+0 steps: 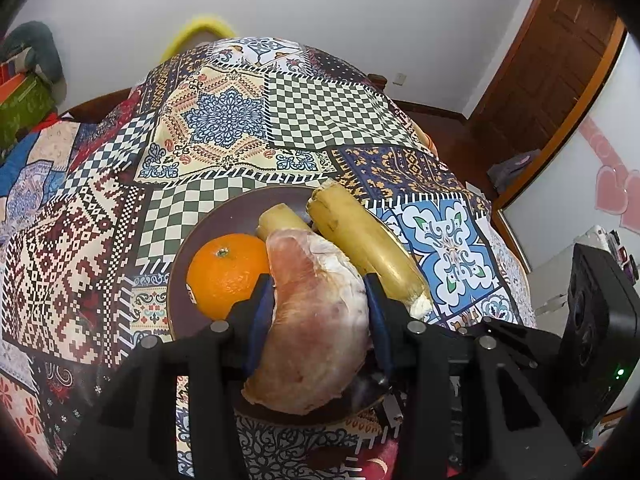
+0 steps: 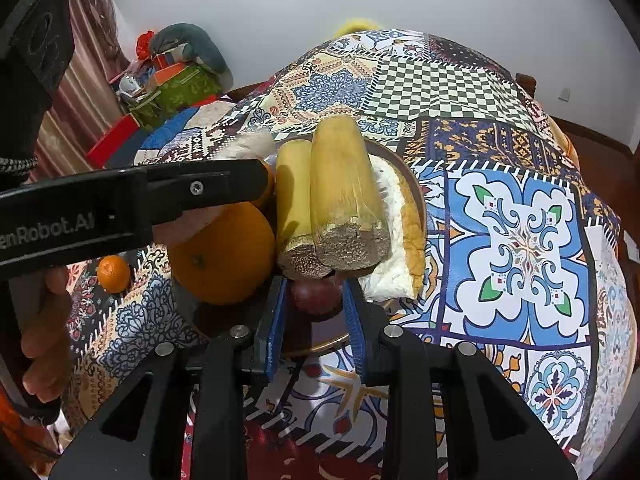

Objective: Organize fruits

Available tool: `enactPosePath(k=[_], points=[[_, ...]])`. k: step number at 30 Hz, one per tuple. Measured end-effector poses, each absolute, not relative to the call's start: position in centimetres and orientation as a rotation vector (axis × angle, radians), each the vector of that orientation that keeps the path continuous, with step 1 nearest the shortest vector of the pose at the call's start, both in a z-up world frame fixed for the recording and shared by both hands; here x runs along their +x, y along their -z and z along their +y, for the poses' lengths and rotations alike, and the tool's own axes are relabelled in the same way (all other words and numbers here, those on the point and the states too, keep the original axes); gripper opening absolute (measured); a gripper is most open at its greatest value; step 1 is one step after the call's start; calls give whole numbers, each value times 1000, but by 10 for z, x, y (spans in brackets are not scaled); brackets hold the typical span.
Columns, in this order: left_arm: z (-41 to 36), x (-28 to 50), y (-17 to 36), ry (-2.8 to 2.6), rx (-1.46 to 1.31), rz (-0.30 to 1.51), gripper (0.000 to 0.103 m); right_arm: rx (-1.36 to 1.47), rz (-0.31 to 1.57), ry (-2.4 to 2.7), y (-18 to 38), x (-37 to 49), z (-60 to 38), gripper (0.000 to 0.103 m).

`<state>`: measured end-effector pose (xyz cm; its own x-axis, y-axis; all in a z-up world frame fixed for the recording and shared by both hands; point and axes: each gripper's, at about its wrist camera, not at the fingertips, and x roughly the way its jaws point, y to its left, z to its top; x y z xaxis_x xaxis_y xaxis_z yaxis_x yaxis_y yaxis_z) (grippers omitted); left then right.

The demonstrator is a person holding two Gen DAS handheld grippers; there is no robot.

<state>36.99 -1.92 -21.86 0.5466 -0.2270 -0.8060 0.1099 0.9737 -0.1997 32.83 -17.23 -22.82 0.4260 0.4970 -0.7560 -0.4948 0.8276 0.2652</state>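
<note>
On the left of the counter (image 2: pixel 520 240), off the plate (image 1: pixel 180 272), a small orange (image 2: pixel 114 274) lies alone on the cloth. The plate sits near the counter's near edge and holds a big orange (image 1: pixel 226 276), two cut yellow stalks (image 1: pixel 360 236) side by side, and, on its right rim, a white-and-tan wedge (image 2: pixel 404 240).

The left tongs (image 1: pixel 316 304) are narrowed onto a peeled pomelo segment (image 1: pixel 316 320), blue pads pressing both its sides, held over the plate's near part. The right tongs (image 2: pixel 314 308) straddle a dark reddish fruit (image 2: pixel 316 300) on the plate below the stalks; they stand slightly apart, and I cannot tell whether the pads touch it.

Risks, as I judge them: the plate is crowded, so setting the segment down could nudge the big orange or roll a stalk over the rim. The soft segment may tear or stick to the pads on release. The two tongs work close together and could knock each other.
</note>
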Motion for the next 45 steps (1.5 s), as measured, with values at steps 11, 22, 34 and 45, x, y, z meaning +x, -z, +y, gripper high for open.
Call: enactPosePath(k=[11,22,34,45], points=[[-1,330,178,212,-132,909,46,-1,919,-602,212,316,-174,39],[42,282,151,123,-136,853,49,-37,841,-601,178,289,-170,40],[80,251,193,80,-104,950,49,-46,865,-598,184,268,-162,44],[99,252,246,54,-118,1028,49,-52,965,-614,222,264,-134,44]])
